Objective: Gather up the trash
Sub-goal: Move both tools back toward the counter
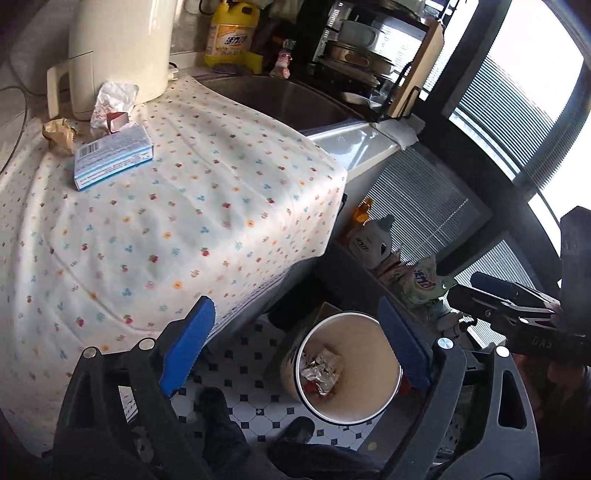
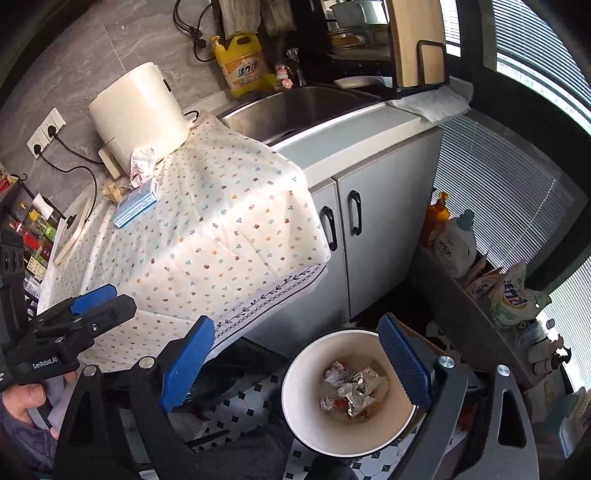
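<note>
Blue fingers (image 1: 188, 347) of our left gripper (image 1: 295, 350) sit right up against the lens, spread wide with nothing between them. Same story on our right gripper (image 2: 295, 362): fingers (image 2: 186, 360) apart, empty.

Going left to right in the left wrist view: at about 10 o'clock on the table (image 1: 184, 221), which is covered by a flowery cloth, we've got a crumpled brown paper wad (image 1: 59, 134), then a crinkled white wrapper (image 1: 110, 105) with a small red bit (image 1: 117, 122) touching it, and a blue and white box (image 1: 112, 157) lying flat just beside those. All of that is bunched up against the base of a cream appliance (image 1: 118, 51). At 12 o'clock there's a yellow detergent bottle (image 1: 232, 33) by the sink (image 1: 277, 99).

Down at 5 o'clock on the tiled floor (image 1: 251, 391) stands the white bin (image 1: 351, 369), with scrunched foil and paper scraps (image 1: 321, 371) at the bottom. It shows between our left fingers, a bit toward the right one. In the right wrist view the bin (image 2: 306, 398) is also at 5 o'clock with the same trash (image 2: 354, 387) inside, and the left gripper pokes in at 8 o'clock.

Far right, some bottles and bags (image 2: 458, 243) sit on a ledge by the window blinds.
</note>
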Motion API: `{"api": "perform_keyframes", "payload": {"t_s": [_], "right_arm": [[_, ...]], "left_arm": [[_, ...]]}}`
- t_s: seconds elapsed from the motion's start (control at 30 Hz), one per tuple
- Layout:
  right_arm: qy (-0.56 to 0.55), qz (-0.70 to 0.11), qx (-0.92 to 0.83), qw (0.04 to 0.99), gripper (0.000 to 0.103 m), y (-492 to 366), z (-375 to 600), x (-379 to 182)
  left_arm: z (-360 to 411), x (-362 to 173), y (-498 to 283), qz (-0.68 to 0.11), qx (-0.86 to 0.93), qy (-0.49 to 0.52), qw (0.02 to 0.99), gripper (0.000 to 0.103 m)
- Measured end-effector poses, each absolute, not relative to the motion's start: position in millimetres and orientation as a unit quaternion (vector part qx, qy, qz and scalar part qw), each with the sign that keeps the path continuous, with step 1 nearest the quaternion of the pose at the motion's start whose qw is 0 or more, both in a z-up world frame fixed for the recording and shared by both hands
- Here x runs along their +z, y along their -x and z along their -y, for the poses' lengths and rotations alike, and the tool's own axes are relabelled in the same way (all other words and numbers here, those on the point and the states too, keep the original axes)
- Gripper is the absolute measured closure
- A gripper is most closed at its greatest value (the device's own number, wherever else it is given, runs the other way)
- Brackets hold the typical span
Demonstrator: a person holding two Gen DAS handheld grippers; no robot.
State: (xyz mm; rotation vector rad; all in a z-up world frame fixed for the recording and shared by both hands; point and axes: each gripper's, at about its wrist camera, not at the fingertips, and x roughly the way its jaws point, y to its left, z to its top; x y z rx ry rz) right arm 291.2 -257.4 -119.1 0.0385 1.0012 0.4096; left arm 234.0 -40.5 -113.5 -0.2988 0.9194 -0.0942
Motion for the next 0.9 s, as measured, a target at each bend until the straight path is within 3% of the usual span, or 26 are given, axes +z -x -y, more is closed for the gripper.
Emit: {"api": "perform_keyframes", "payload": {"t_s": [0.4, 0.9], "right_arm": [[0.011, -0.45, 0.225, 0.864, 0.008, -311.9, 163.1, -96.8], [0.024, -0.425, 0.25, 0.87, 0.008, -333.2, 50.4, -95.5]], "left_arm": [[-50.4, -92.8, -235.2, -0.399, 0.01, 0.157, 0.903, 0.006], [-159.1, -95.7, -237.5, -0.367, 0.043, 0.166, 0.914, 0.006]]}}
